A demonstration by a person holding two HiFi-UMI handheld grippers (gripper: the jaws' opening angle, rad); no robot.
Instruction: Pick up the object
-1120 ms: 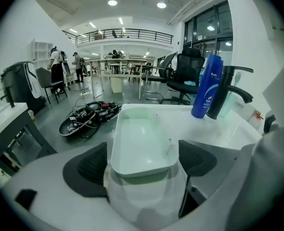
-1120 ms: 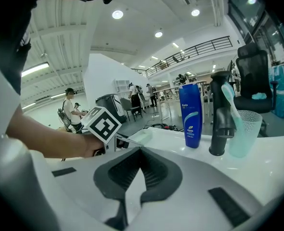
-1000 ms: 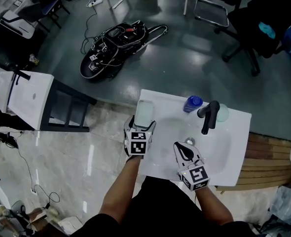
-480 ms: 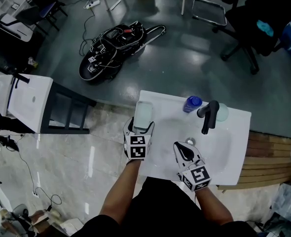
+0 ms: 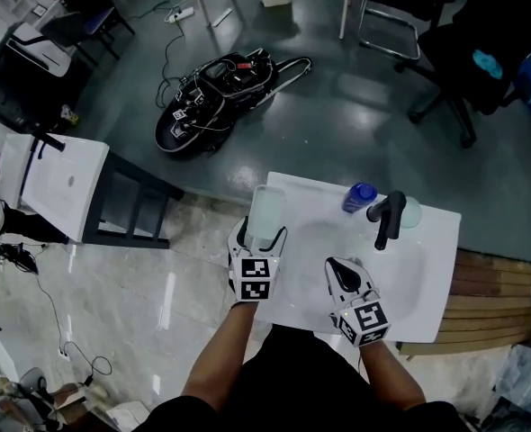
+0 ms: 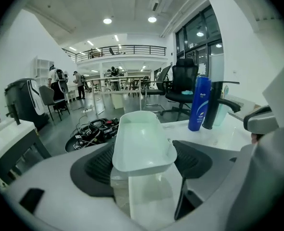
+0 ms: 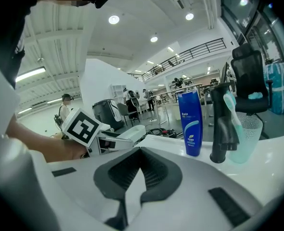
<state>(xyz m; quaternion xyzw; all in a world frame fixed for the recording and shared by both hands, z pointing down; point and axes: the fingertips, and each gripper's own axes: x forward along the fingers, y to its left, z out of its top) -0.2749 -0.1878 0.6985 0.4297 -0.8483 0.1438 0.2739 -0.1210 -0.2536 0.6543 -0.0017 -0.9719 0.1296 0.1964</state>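
L gripper (image 5: pixel 257 241) is clamped on a pale see-through plastic tub (image 5: pixel 265 212), one jaw on each long side; in the left gripper view the tub (image 6: pixel 142 139) fills the gap of the L gripper (image 6: pixel 143 166). The tub sits at approx. 10 o'clock on the white sink top (image 5: pixel 432 282), by its corner. Can't tell if its base touches the top or is just clear of it.

R gripper (image 5: pixel 342 275) is at 6 o'clock over the basin, jaws together w/ nothing btw them; its own view shows the R gripper (image 7: pixel 141 150) tips meeting.

At 12 o'clock on the top stands a blue bottle (image 5: pixel 360 196), upright. Just beside it at 1 o'clock is a black tap (image 5: pixel 387 219), then a greenish cup (image 5: pixel 410 211).

Room: dark grey floor beyond the sink, glossy pale tiles on the near L side. A heap of black cables and gear (image 5: pixel 213 93) lies on the grey floor at 11 o'clock, well apart. A second white sink stand (image 5: pixel 57 180) is at 9 o'clock, and a black office chair (image 5: pixel 454 57) at 1 o'clock.
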